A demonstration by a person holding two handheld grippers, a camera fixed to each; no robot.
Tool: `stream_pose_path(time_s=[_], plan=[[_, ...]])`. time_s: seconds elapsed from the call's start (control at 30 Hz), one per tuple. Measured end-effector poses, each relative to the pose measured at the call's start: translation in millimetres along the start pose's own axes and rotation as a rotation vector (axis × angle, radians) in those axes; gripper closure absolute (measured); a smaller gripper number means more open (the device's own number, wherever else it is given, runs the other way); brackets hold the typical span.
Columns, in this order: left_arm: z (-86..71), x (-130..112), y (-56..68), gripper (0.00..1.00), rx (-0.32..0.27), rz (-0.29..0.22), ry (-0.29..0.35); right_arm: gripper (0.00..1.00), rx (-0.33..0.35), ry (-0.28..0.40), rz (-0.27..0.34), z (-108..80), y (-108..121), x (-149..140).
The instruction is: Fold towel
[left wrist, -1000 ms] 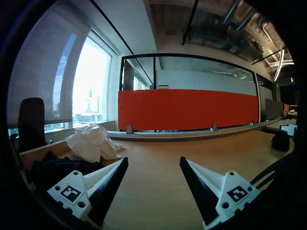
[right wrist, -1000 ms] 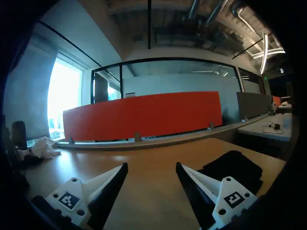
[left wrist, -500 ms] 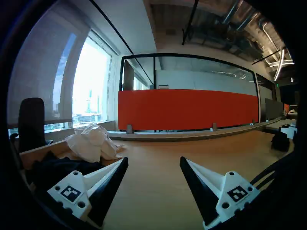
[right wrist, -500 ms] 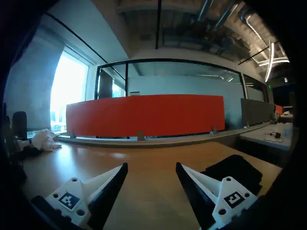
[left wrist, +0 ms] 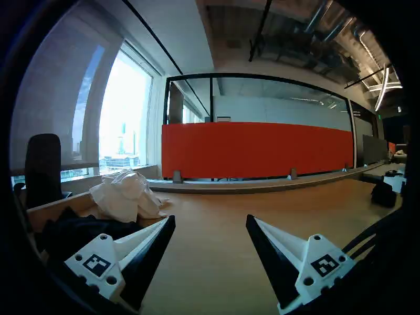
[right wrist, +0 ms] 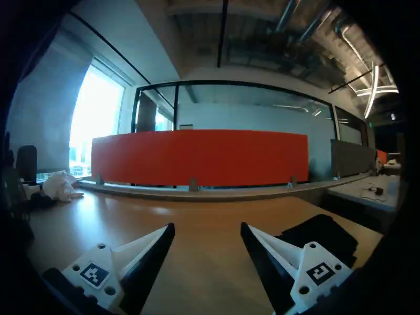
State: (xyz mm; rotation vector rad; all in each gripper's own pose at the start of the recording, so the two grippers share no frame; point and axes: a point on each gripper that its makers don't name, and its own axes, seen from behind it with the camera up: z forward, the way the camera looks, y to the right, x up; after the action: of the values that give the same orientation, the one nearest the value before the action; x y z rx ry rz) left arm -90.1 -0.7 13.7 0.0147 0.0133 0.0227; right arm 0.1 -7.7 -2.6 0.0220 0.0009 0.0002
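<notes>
A crumpled white towel point(left wrist: 126, 194) lies on the wooden table at the left, past my left gripper point(left wrist: 210, 223), which is open with nothing between its fingers. Dark cloth point(left wrist: 79, 233) sits in a heap in front of the towel, by the left finger. In the right gripper view the same white towel point(right wrist: 60, 186) is small and far off at the left. My right gripper point(right wrist: 207, 228) is open over bare wood. A folded black cloth point(right wrist: 320, 236) lies on the table just behind its right finger.
The long wooden table point(left wrist: 220, 210) runs back to an orange divider panel point(left wrist: 257, 149). A black chair back point(left wrist: 42, 168) stands at the left by the bright window. A dark object point(left wrist: 383, 193) rests at the table's right end. A second desk point(right wrist: 367, 189) stands at the right.
The right gripper view has swung a little, so the divider and the white towel sit slightly lower and more level. The left gripper has not moved.
</notes>
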Motion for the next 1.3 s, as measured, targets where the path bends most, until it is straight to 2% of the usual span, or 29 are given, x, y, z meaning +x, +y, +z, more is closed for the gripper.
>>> stream_pose_path(time_s=[1.3], plan=[[0.8,-2.5,0.9,0.00,0.000,0.000,0.001,0.02,0.000,-0.002,0.000,0.4,0.1,-0.2]])
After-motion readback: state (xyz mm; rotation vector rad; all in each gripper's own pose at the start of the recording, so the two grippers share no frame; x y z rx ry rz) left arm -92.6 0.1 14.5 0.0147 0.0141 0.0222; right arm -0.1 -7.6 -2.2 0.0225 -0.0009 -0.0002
